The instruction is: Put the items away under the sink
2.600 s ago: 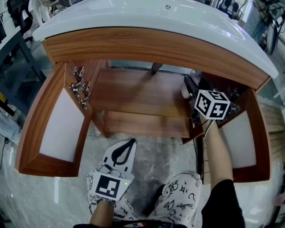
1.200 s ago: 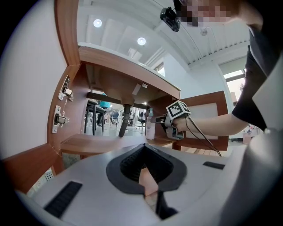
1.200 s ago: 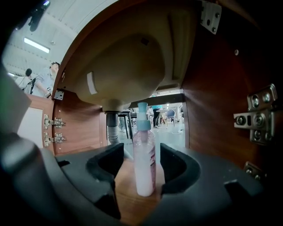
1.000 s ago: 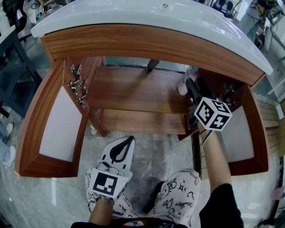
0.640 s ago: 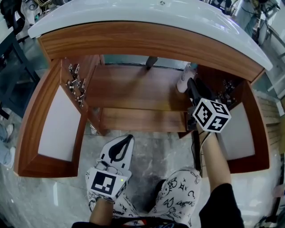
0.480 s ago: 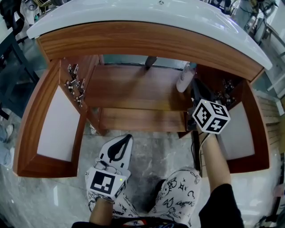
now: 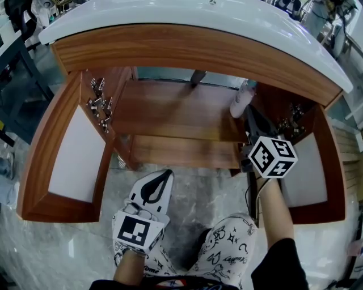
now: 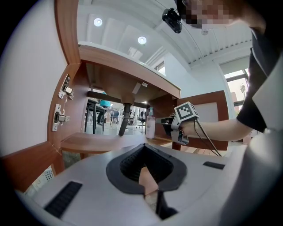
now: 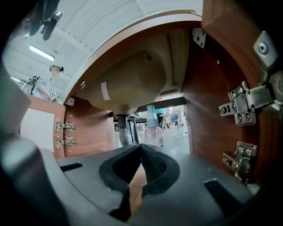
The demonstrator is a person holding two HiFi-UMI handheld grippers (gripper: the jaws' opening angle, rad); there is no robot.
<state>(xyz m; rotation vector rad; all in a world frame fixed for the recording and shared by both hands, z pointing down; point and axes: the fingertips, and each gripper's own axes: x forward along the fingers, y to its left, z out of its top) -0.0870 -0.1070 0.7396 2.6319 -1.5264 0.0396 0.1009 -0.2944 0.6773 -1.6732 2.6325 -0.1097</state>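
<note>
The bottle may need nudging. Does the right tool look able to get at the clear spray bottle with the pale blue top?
Probably yes: the right tool points straight at the clear spray bottle, nothing between, though its shut jaws must open.

So the only item in there is a small pump bottle [image 7: 241, 97]: see-through body with a faint pink tint and a pale blue-green pump top (can't read any label on it). It's standing upright on the upper wooden shelf [image 7: 170, 116] under the white sink [image 7: 187, 17]. It's way over at the right end and toward the back, near the cabinet's right wall and well to the right of the grey drain pipe [image 7: 197, 78]. Both cabinet doors, left door [image 7: 68, 153] and right door [image 7: 317, 170], are swung wide open.
</note>
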